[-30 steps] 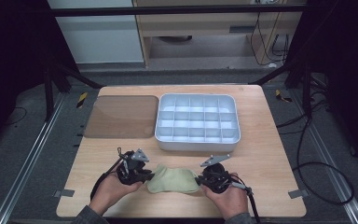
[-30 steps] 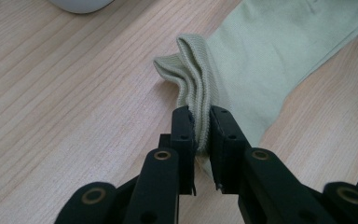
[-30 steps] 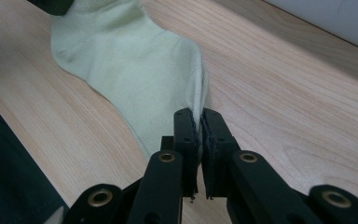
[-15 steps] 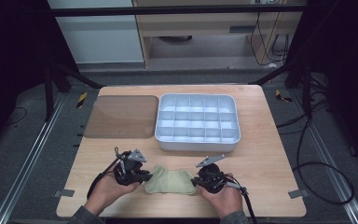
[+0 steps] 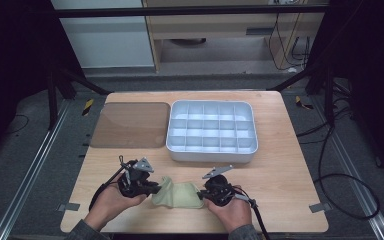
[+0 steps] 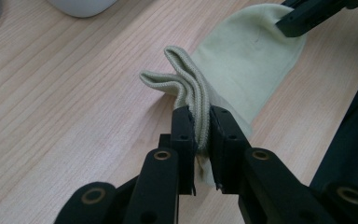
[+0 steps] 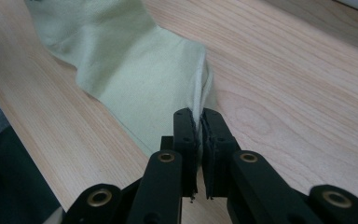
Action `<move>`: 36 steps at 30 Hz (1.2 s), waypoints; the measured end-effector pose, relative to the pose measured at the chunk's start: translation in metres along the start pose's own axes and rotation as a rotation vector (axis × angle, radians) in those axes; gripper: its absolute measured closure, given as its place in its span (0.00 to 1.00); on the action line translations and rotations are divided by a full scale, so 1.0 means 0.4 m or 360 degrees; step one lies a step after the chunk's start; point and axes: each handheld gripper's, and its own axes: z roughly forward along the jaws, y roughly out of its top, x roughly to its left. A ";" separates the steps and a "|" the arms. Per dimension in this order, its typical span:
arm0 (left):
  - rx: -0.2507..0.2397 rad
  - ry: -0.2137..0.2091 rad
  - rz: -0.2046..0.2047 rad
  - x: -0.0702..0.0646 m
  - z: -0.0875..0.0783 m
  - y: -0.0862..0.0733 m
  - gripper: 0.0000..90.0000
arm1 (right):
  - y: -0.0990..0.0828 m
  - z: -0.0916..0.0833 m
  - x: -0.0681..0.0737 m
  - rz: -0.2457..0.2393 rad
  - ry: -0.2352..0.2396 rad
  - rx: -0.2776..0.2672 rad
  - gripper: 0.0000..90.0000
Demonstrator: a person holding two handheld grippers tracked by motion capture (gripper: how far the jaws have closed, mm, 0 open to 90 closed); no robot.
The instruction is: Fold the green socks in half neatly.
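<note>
A pale yellow-green sock [image 5: 177, 196] lies on the wooden table [image 5: 280, 170] near its front edge, stretched between the two grippers. My left gripper [image 5: 156, 190] is shut on the sock's ribbed cuff [image 6: 191, 88], which bunches up between the jaws of the left gripper [image 6: 200, 116]. My right gripper [image 5: 202, 196] is shut on the opposite, smooth end; in the right gripper view the right gripper [image 7: 199, 116] pinches the folded edge of the sock [image 7: 135, 60]. The right gripper [image 6: 303, 18] also shows far off in the left gripper view, on the sock [image 6: 251, 51]. Each gripper is held by a hand.
A white tray with several compartments [image 5: 211, 150] stands behind the sock at the table's middle. A brown translucent flat lid [image 5: 130, 125] lies to its left. The front table edge runs just below the hands.
The right hand has shifted a little left and toward the front edge, toward the left gripper, so the sock between them is shorter and slacker. The left gripper has stayed put.
</note>
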 end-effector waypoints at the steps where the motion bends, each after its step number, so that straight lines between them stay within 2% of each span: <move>1: -0.0002 -0.0001 0.0003 -0.004 -0.001 0.004 0.89 | 0.001 0.002 0.000 -0.0009 0.0004 -0.0002 0.95; 6: -0.0023 -0.0029 0.0017 -0.022 0.001 0.022 0.89 | 0.001 0.007 0.001 0.0009 0.0012 -0.0002 0.95; 10: -0.0026 -0.0071 0.0052 -0.047 0.011 0.041 0.89 | 0.000 0.010 -0.002 0.0017 0.0021 -0.0005 0.95; 14: -0.0025 -0.0091 0.0090 -0.076 0.027 0.063 0.89 | -0.003 0.012 -0.006 0.0031 0.0022 -0.0006 0.95; 21: -0.0018 -0.0126 0.0117 -0.113 0.057 0.086 0.89 | -0.008 0.016 -0.011 0.0050 0.0024 -0.0012 0.95; 27: -0.0006 -0.0117 0.0138 -0.136 0.083 0.102 0.89 | -0.010 0.017 -0.011 0.0055 0.0028 -0.0015 0.94; 30: 0.0021 -0.0103 0.0160 -0.136 0.092 0.104 0.89 | -0.011 0.012 -0.010 0.0052 0.0026 -0.0022 0.86; 32: 0.0024 -0.0103 0.0155 -0.136 0.095 0.103 0.89 | -0.012 0.004 -0.008 0.0051 0.0011 -0.0027 0.76; 36: 0.0020 -0.0098 0.0149 -0.134 0.099 0.102 0.89 | -0.020 -0.010 -0.009 0.0040 0.0001 -0.0035 0.69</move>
